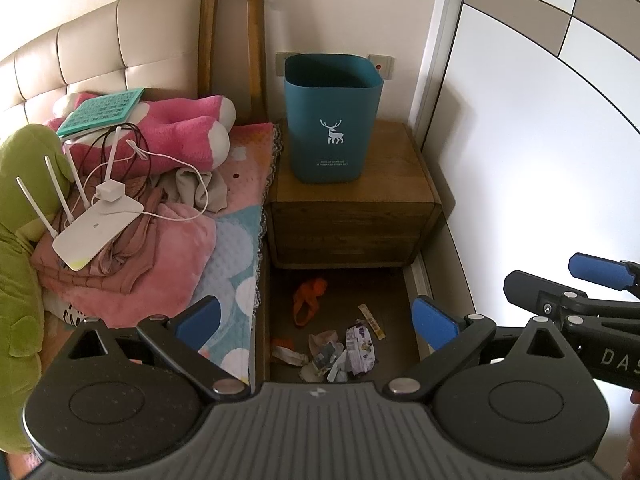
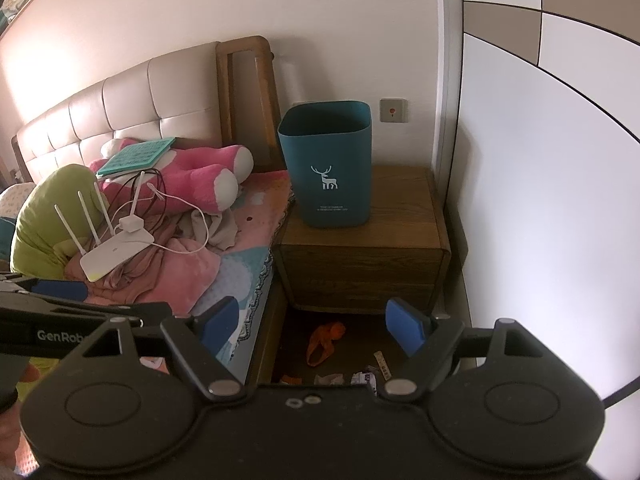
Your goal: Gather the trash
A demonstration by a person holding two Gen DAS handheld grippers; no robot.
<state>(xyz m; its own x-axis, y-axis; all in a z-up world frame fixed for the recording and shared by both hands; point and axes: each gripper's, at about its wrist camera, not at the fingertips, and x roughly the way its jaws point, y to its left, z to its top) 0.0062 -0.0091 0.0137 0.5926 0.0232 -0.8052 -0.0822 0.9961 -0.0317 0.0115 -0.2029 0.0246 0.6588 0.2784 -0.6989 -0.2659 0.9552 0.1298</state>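
A teal bin (image 1: 331,120) with a white deer print stands on the wooden nightstand (image 1: 400,184); it also shows in the right wrist view (image 2: 328,168). Trash lies on the dark floor in front of the nightstand: an orange scrap (image 1: 308,300) (image 2: 324,340), crumpled wrappers (image 1: 344,354) (image 2: 366,378) and a small strip (image 1: 372,322) (image 2: 382,362). My left gripper (image 1: 316,322) is open and empty above the trash. My right gripper (image 2: 316,328) is open and empty, beside the left one; it shows in the left wrist view (image 1: 516,296).
A bed (image 1: 236,240) at left carries pink plush toys, clothes, a white router (image 1: 98,228) with cables and a green plush (image 1: 20,200). A white wardrobe door (image 1: 540,140) bounds the right side. The floor gap between bed and wardrobe is narrow.
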